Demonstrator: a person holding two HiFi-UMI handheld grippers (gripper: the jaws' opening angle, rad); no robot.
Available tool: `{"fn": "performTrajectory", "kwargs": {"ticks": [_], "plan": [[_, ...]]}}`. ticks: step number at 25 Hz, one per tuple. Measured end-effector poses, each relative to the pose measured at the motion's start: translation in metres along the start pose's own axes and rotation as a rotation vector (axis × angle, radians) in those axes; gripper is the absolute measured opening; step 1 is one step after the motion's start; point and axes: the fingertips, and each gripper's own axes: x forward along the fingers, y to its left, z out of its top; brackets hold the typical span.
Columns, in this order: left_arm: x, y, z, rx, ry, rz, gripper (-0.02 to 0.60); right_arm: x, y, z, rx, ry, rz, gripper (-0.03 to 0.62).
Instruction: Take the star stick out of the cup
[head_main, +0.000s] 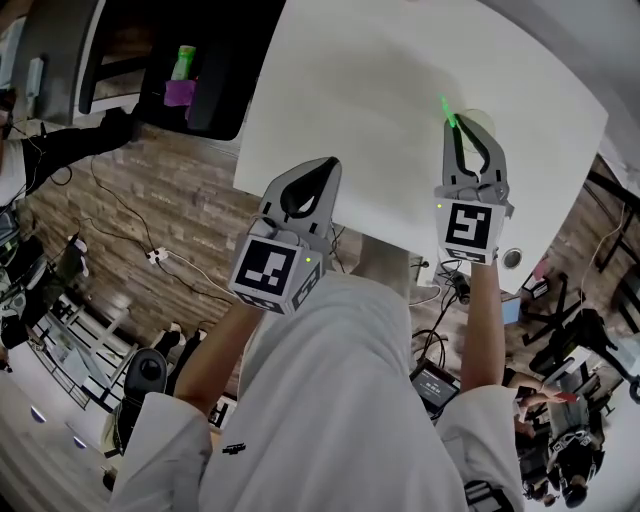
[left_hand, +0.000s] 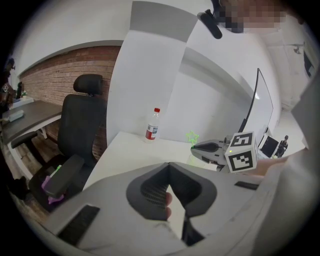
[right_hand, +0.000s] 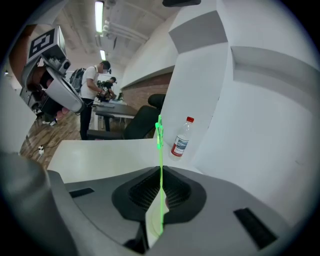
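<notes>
Right tool (head_main: 458, 128), star stick (head_main: 447, 112), white table (head_main: 350, 90)

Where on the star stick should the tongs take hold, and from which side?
The thin shaft of the stick, below the star, coming in from the person's side with the jaws closing across it. It stands upright, so a pinch there should lift it straight up. The right tongs grip it so now.

The cup (head_main: 482, 117) (a pale rim only) sits mostly hidden behind the right gripper (head_main: 453, 125).
</notes>
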Motion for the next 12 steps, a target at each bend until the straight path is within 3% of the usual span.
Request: {"fn": "performTrajectory", "kwargs": {"ticks": [12], "plan": [[0.002, -0.011, 0.001, 0.012, -0.004, -0.018, 0.017, -0.020, -0.018, -0.001, 0.102, -0.024, -0.021, 0.015]]}}
